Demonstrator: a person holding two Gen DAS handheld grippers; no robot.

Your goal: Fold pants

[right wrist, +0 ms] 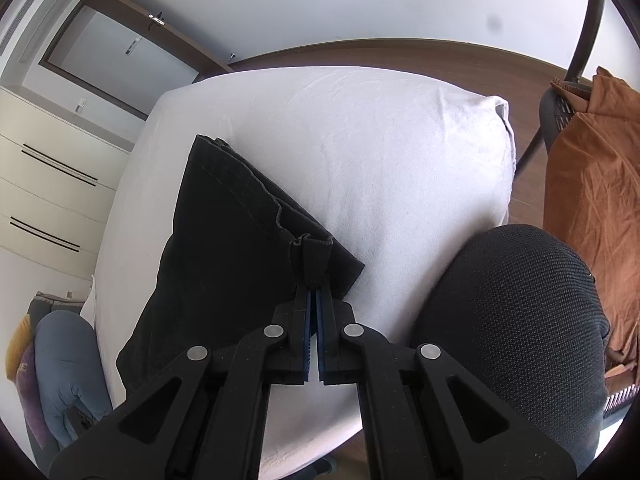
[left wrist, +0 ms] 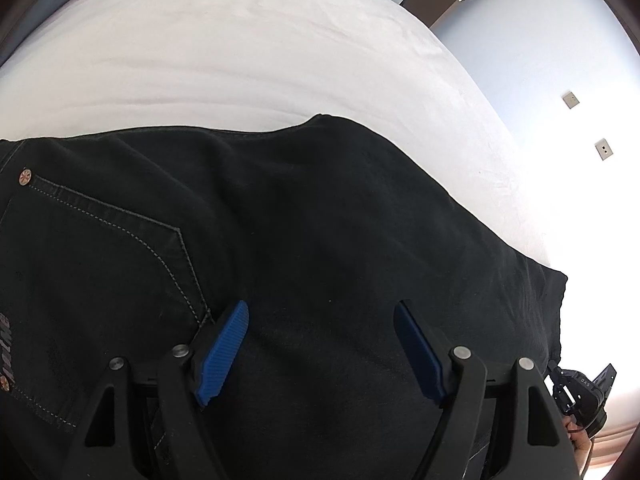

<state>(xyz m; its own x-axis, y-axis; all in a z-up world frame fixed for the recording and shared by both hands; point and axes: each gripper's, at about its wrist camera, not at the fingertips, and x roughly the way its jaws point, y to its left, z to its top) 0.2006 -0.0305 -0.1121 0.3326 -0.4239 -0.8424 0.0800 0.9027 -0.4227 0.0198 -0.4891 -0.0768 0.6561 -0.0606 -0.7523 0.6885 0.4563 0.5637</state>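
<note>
Black pants (left wrist: 280, 220) lie folded on a white bed (left wrist: 240, 52). A back pocket with pale stitching (left wrist: 100, 260) shows at the left of the left wrist view. My left gripper (left wrist: 320, 306) stands open just above the dark cloth, with nothing pinched between its blue pads (left wrist: 224, 348). In the right wrist view the pants (right wrist: 224, 240) form a long dark strip running away across the bed (right wrist: 380, 152). My right gripper (right wrist: 314, 280) is shut on a hem corner (right wrist: 316, 252) at the near right end of the strip, and that corner is lifted slightly.
A black mesh chair back (right wrist: 520, 320) stands close at the right of the bed, with an orange cloth (right wrist: 592, 200) behind it. White drawers (right wrist: 48, 184) and a door (right wrist: 112, 52) are at the left. A blue-grey cushion (right wrist: 64, 360) lies at the lower left.
</note>
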